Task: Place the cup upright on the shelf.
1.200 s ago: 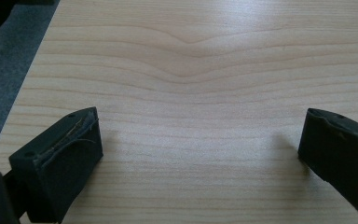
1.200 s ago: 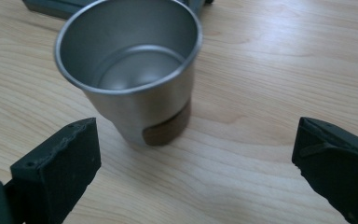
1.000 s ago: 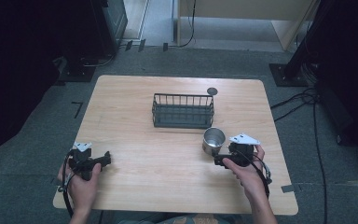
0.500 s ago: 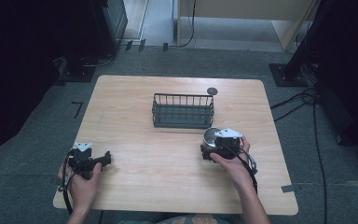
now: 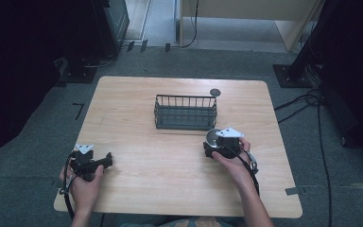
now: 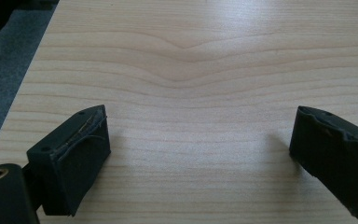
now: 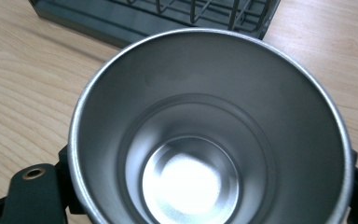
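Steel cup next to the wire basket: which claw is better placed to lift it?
Right. The right claw already brackets the steel cup beside the wire basket; the left claw sits open, far across the table.

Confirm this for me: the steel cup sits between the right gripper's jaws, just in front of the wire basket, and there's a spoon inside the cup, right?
Not quite. The steel cup is empty: the right gripper view looks straight down to its bare, shiny bottom. The rest holds: it sits between the jaws of the right gripper, just in front of the wire basket.

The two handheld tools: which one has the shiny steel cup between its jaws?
The right tool: the shiny steel cup sits between its jaws. The left tool is open over bare wood.
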The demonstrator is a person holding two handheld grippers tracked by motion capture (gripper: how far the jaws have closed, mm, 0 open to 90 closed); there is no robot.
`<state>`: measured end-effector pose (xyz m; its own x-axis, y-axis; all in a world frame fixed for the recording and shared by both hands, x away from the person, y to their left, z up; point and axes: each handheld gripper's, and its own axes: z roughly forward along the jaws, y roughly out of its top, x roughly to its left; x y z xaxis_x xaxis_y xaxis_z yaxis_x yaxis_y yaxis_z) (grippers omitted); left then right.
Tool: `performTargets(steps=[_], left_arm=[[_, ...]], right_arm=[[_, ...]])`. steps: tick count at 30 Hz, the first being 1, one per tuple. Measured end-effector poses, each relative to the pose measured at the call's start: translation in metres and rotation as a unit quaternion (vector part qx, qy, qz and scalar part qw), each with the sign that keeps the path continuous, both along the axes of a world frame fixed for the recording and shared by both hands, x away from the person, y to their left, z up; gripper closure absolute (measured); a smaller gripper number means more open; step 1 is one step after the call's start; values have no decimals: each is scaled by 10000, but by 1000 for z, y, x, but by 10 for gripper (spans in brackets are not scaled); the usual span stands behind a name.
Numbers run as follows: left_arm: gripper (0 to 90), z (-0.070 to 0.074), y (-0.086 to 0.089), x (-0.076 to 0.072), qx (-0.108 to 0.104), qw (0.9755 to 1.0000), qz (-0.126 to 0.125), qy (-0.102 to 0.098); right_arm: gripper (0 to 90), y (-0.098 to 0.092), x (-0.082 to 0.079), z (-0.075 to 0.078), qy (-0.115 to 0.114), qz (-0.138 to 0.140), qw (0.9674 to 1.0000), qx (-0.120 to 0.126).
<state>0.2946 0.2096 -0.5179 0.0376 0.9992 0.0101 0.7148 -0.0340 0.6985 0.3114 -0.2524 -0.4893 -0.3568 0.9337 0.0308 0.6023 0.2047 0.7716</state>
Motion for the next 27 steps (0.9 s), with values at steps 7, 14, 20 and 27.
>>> performTargets(steps=[7, 14, 20, 27], left_arm=[[52, 0, 0, 0, 0, 10000, 6, -2], [51, 0, 0, 0, 4, 10000, 4, 0], [51, 0, 0, 0, 4, 10000, 4, 0], [51, 0, 0, 0, 4, 10000, 5, 0]], right_arm=[[184, -6, 0, 12, -172, -83, 9998, 99], [184, -8, 1, 28, -285, 15, 9995, 150], [184, -5, 3, 38, -285, 92, 9994, 177], [184, 2, 5, 49, -377, 194, 9989, 195]])
